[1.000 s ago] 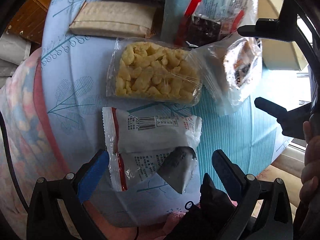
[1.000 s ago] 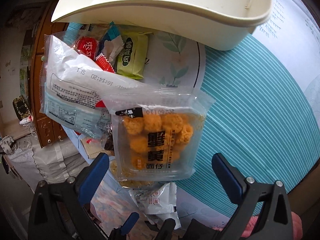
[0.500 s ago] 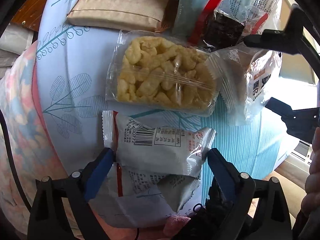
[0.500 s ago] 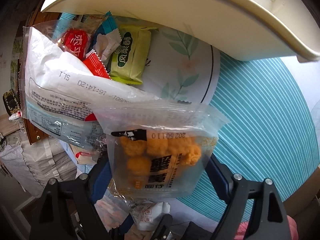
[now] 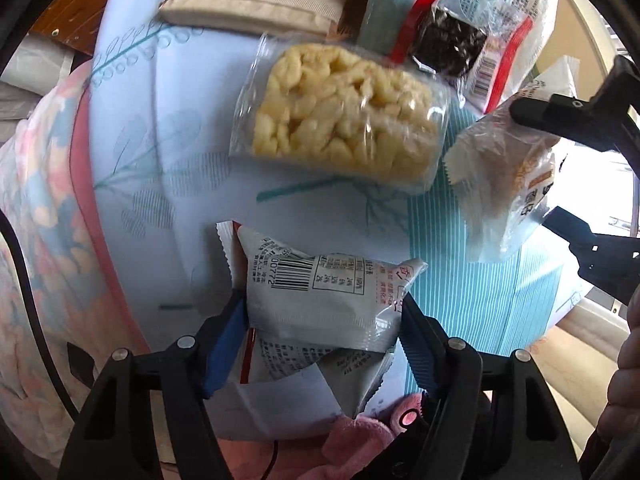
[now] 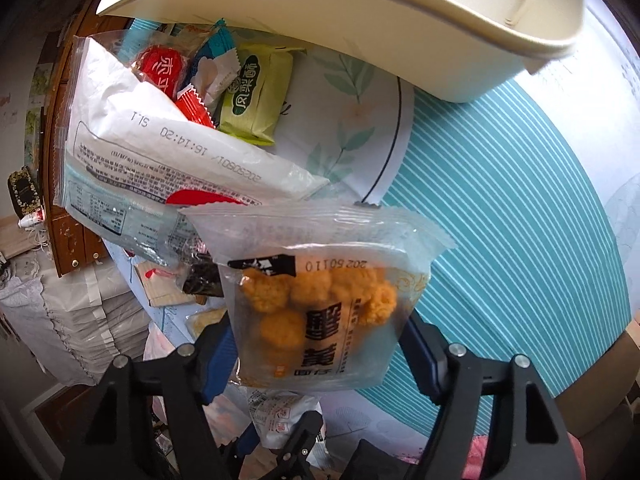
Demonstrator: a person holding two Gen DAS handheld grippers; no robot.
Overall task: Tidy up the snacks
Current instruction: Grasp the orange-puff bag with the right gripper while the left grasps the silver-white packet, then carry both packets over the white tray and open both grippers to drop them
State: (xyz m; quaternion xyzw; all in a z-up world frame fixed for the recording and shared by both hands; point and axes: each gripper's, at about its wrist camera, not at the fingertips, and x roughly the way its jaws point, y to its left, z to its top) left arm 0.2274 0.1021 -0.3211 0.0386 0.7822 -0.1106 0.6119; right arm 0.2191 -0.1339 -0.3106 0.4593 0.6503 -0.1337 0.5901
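The puffed-snack bag [image 5: 340, 114] lies beyond the barcode packet [image 5: 320, 300] — wrapped bar [image 5: 256, 0] farther back.

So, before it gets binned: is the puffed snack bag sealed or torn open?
Sealed, apparently: the puffed snack bag lies flat, its pieces all inside.

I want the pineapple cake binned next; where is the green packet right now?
In the right wrist view, upper left: the green packet lies on the cloth just below the cream bin, right of the red packets.
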